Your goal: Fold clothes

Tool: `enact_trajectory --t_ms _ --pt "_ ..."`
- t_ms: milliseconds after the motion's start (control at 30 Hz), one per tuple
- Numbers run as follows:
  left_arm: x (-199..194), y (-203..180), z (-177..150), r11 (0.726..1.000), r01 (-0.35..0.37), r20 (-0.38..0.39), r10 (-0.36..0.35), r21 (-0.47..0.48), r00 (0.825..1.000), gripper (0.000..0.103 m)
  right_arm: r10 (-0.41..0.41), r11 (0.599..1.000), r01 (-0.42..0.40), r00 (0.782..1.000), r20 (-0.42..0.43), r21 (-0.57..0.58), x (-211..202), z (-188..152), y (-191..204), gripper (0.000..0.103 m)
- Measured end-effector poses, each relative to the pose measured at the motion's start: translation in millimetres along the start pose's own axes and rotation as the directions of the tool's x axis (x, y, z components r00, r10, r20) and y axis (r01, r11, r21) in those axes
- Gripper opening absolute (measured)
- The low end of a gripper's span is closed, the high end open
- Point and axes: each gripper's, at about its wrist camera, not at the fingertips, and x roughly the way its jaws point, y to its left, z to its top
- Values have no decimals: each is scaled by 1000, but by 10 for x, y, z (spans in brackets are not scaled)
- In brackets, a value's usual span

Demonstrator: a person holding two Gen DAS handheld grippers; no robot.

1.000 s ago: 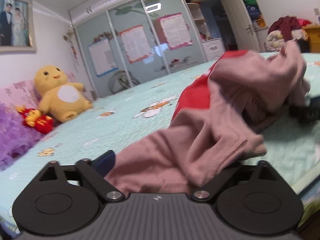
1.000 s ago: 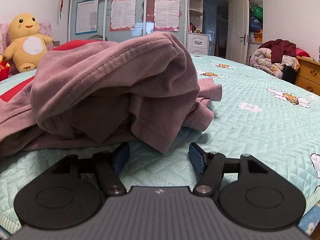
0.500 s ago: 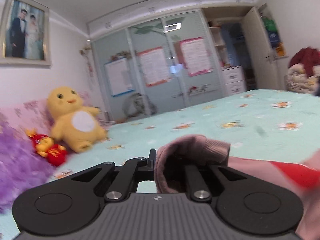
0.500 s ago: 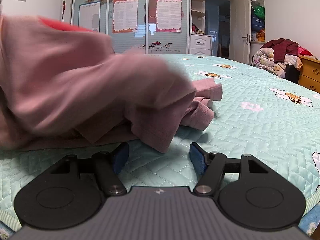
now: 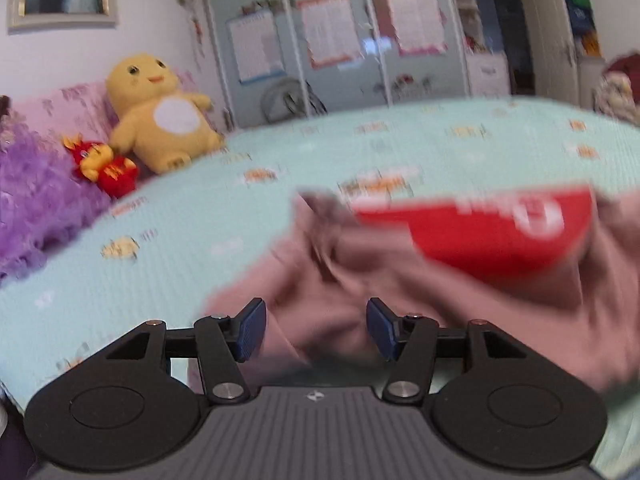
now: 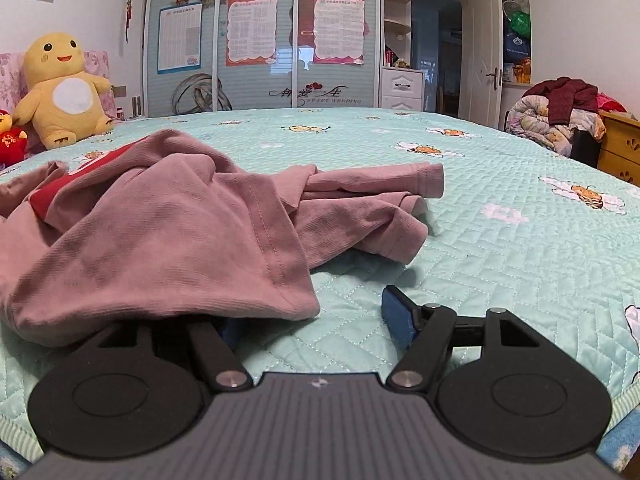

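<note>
A dusty-pink sweatshirt [image 6: 168,236] with a red printed panel [image 6: 44,196] lies crumpled on the mint quilted bed. In the left wrist view it is blurred [image 5: 360,280], its red panel [image 5: 492,232] to the right. My left gripper [image 5: 316,328] is open, just above the cloth, with nothing between its fingers. My right gripper [image 6: 316,320] is open at the bed's near edge; the sweatshirt's hem drapes over its left finger, and its right finger [image 6: 396,312] is bare.
A yellow plush toy [image 6: 60,88] and a small red one [image 5: 104,164] sit at the headboard beside purple fluffy fabric [image 5: 36,200]. A pile of clothes [image 6: 556,116] and a wooden dresser [image 6: 620,148] stand at the right. Wardrobe doors [image 6: 260,36] close the far side.
My left gripper was shut on a pink fold and lifted it; now it has opened and the sweatshirt has dropped flatter on the bed. The right gripper has barely moved.
</note>
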Motion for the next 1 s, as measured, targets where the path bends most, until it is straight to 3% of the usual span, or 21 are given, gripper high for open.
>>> enact_trajectory --t_ms 167,267,400,467,500,600,633,733,900,1000 --pt "97 -2 -66 998 -31 29 29 57 999 64 35 984 -18 995 93 -180 -183 -13 157 74" --pt "121 -50 -78 993 -55 72 48 102 996 65 121 935 -53 977 175 -351 -361 -111 366 75" --pt "18 -134 -69 985 -79 172 53 151 984 65 210 867 -81 954 213 -491 -497 -187 595 74" --pt "-70 -156 -62 985 -80 237 41 156 971 65 230 865 -96 948 219 -493 -514 -138 630 72" --pt "-98 -164 -62 984 -80 266 35 160 963 65 236 869 -107 948 214 -484 -509 -94 636 64" --pt "46 -180 -102 977 -72 263 18 199 965 65 245 876 -140 954 176 -462 -455 56 673 23" --pt "105 -185 -117 975 -69 257 12 213 966 67 245 877 -149 956 159 -457 -430 102 699 16" --pt "295 -121 -212 983 -42 214 3 179 977 68 256 871 -168 957 135 -462 -377 264 758 12" --pt "284 -145 -291 983 -56 244 11 177 970 69 272 870 -157 943 189 -468 -181 871 856 6" --pt "274 -190 -309 977 -72 259 17 202 966 69 214 932 -136 954 211 -336 81 1284 800 5"
